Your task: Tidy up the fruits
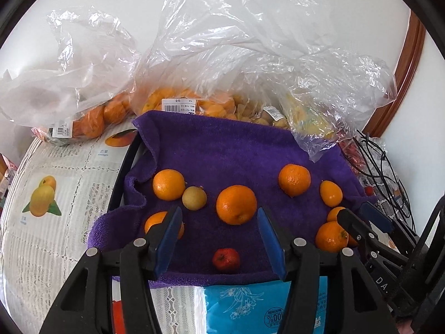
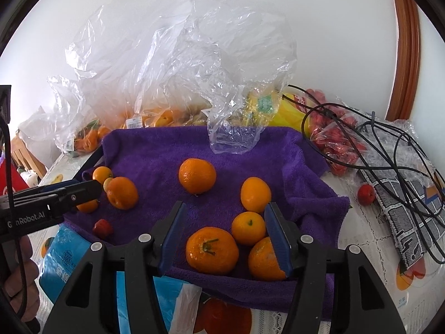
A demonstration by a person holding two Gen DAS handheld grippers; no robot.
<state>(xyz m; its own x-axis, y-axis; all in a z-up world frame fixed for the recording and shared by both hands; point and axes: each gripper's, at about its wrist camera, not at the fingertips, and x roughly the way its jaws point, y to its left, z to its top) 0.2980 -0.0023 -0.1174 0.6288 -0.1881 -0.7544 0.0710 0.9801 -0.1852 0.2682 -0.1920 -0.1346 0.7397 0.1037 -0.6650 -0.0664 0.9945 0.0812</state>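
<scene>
A purple towel (image 1: 222, 150) (image 2: 155, 150) lines a tray and holds several oranges, a yellowish round fruit (image 1: 194, 198) and a small red fruit (image 1: 226, 260) (image 2: 102, 228). My left gripper (image 1: 219, 236) is open and empty, hovering over the towel's near edge, with a large orange (image 1: 236, 204) just beyond its fingertips. My right gripper (image 2: 225, 231) is open and empty above a cluster of three oranges (image 2: 212, 250) at the towel's near right. The right gripper also shows in the left wrist view (image 1: 361, 217), open over the same cluster.
Clear plastic bags of oranges and other fruit (image 1: 178, 103) (image 2: 155, 117) stand behind the tray against the wall. A bag of red fruit (image 2: 336, 144), tangled black cables (image 2: 389, 144) and one loose red fruit (image 2: 366, 193) lie right. A blue packet (image 1: 250, 306) lies in front.
</scene>
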